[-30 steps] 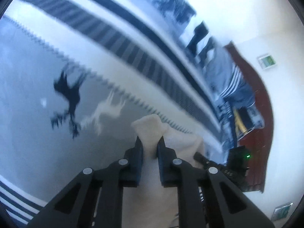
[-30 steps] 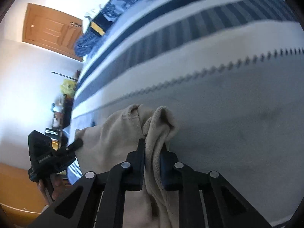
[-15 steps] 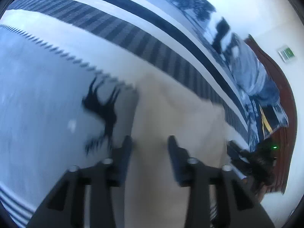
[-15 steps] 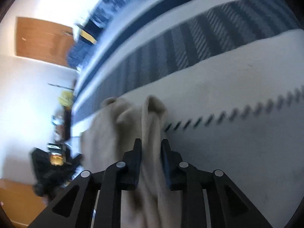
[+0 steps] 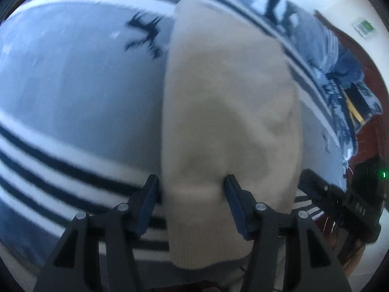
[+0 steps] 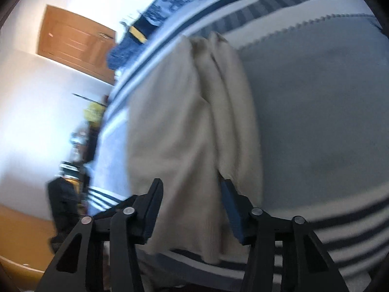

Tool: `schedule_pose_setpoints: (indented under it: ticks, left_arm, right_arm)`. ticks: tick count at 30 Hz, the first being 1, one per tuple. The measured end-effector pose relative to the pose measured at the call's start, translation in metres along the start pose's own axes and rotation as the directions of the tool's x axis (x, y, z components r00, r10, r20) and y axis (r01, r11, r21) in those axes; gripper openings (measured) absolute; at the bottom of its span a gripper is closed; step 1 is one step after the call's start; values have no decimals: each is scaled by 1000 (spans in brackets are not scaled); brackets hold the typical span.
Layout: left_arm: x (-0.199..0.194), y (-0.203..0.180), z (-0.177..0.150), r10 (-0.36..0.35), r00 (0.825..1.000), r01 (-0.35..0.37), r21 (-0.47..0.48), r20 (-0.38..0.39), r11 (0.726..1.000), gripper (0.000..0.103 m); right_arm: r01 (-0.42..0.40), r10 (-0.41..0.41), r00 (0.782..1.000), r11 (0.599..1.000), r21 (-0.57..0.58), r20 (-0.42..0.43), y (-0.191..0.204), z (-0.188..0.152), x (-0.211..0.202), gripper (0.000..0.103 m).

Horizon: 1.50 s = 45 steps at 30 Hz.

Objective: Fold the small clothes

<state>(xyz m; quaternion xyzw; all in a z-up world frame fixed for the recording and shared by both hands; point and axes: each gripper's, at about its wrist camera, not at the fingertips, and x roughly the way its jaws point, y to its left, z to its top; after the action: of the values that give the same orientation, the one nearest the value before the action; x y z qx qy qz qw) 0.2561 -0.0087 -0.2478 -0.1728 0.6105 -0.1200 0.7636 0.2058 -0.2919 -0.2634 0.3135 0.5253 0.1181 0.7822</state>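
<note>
While one beige garment (image 5: 228,112) lies on the striped bedspread (image 5: 73,102), two grippers, left gripper (image 5: 192,189) and right gripper (image 6: 192,194), have just opened, astride its near edge.

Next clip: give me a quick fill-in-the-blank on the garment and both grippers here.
1. The garment lying on the bedspread is ____ in colour.
2. The left gripper stands ____.
3. The right gripper's fingers do not ____ the garment.

Missing words: beige; open; clamp

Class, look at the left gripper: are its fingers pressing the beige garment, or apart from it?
Cannot tell. In the left wrist view the left gripper is open, the beige garment between its fingers; blur hides any gap.
</note>
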Motion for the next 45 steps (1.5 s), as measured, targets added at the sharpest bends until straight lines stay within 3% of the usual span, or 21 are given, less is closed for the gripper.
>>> schedule_pose_setpoints:
  ticks: [3,4,5,7,8,9,13,17,19,22,24,26,27,32,34,37,39,40,45]
  left_arm:
    - [-4,8,-8,-20,1000,19,-63,-20,998,51]
    - [-5,8,-10,-35,999,33,-64,-25,997,45]
    - [-7,7,-13,-44,999,42,-58,-30,997,34]
    - [-15,1,-16,-34,999,34,-28,-11,999,27]
    - [-21,-3,-18,-37,999,37,2,9,999,18]
    - [-26,-5,-20,-28,999,28,21,28,999,18]
    - [-22,-3,-25,-19,1000,19,0,22,1000,18]
    - [-11,-1,-25,12,1000,-12,-2,0,1000,22]
    - [-14,-3,-24,1,1000,-1,-7,-6,1000,27]
    - [-19,-2,-28,28,1000,-28,17,8,999,46]
    - [-20,1,-30,22,1000,-22,22,18,1000,48]
    - [-17,5,-32,11,1000,-11,12,5,1000,50]
    - [-13,7,-33,1,1000,-1,3,-7,1000,50]
    - [3,10,-36,-38,999,37,-42,-17,998,50]
    - [5,12,-37,-53,999,52,-59,-5,997,49]
    - [5,15,-37,-76,997,75,-64,-8,995,36]
    - [5,12,-35,-87,996,86,-47,-15,995,17]
    - [1,11,-35,-95,995,94,-31,-7,995,16]
    - [-46,14,-36,-139,987,140,-14,76,990,13]
  right_arm:
    - [-43,45,997,998,45,-56,-10,-8,14,33]
    - [-43,46,997,998,47,-67,-10,-9,17,16]
    - [-28,31,998,998,54,-47,-10,-11,13,7]
    - [-49,50,999,995,83,-8,-12,-10,3,4]
    - [-72,71,997,993,90,13,-11,-11,-5,4]
    - [-76,74,997,994,82,29,-10,-15,-15,4]
    - [-33,32,999,997,74,22,-11,-19,-22,3]
    - [107,-104,993,992,65,-55,-27,-23,11,3]
    - [88,-84,995,993,74,-48,-27,-27,9,3]
    - [56,-55,998,998,37,-26,-18,-26,-1,5]
    - [37,-36,999,999,20,-3,-15,-28,-12,17]
    - [32,-33,999,999,28,29,-18,-26,-23,77]
    - [40,-41,998,998,43,39,-22,-25,-24,82]
    - [-16,21,999,993,118,-39,-44,-28,2,81]
    - [-53,61,997,986,159,-44,-53,-35,6,76]
    - [-71,86,992,983,167,-89,-52,-38,14,35]
    - [-59,80,992,978,198,-100,-57,-42,18,25]
    - [-51,73,991,979,200,-108,-55,-42,19,13]
    - [-74,84,995,985,159,-56,-23,-49,-13,9]
